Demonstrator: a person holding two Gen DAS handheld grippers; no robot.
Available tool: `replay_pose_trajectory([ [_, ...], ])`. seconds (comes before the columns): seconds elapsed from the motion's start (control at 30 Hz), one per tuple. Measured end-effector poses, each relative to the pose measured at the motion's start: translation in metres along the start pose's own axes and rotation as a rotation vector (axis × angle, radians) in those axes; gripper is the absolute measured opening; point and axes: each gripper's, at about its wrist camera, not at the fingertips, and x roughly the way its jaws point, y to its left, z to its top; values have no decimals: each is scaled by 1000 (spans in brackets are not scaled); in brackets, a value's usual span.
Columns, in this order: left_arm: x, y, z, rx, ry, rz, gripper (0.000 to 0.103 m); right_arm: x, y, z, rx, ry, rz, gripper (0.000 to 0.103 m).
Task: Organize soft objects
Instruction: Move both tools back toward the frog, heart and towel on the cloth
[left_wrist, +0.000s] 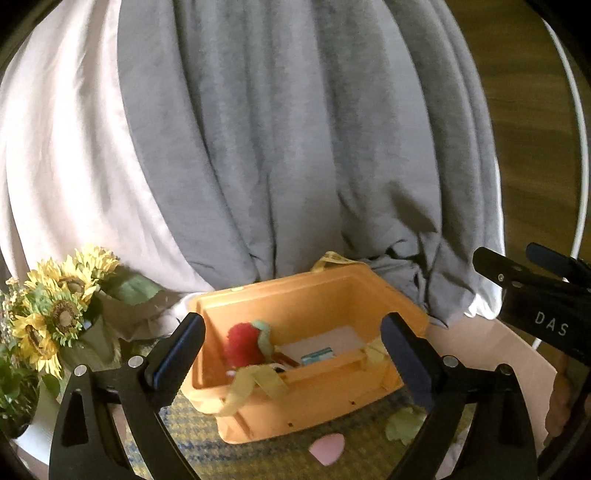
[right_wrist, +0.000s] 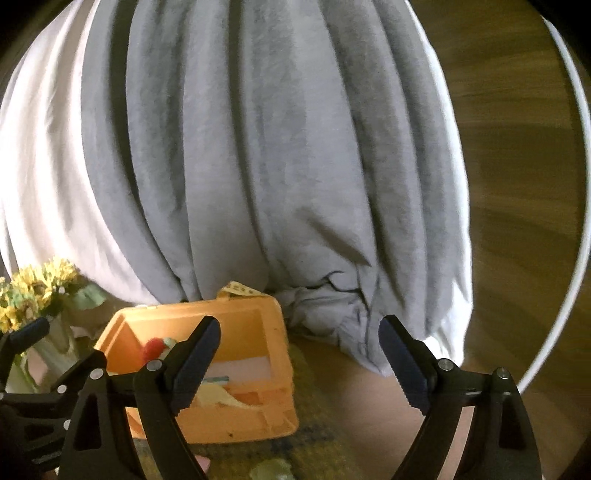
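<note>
I am hovering both grippers, left (left_wrist: 291, 354) and right (right_wrist: 299, 354), released and empty, over the bin (left_wrist: 369, 288), judging the pink piece (left_wrist: 327, 447) next.

White letters "DAS" stand on the black body of the right gripper (left_wrist: 532, 273) at the edge of the left wrist view; nothing else is legible.

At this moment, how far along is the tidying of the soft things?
Done: a red plush already sits in the orange bin. In hand: nothing; the left gripper and right gripper are both open and empty. Left: a pink piece and a green piece lie on the mat in front of the bin.
</note>
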Motion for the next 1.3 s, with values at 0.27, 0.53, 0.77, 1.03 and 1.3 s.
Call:
replay_pose_trajectory([
  [0.27, -19, -21, -18, 15, 25, -60, 98, -31, -21, -20, 37, 27, -59, 88],
  [0.53, -27, -35, -41, 61, 62, -101, 98, -50, -32, -46, 66, 86, -110, 88],
  [0.77, -27, -34, -63, 91, 110, -118, 98, -62, -29, -68, 79, 121, -141, 88],
  [1.03, -26, -35, -82, 143, 135, -129, 98, -72, -20, -93, 96, 142, -170, 88],
  [1.3, -21, -43, -99, 188, 152, -161, 98, -69, -24, -118, 144, 207, -175, 88],
])
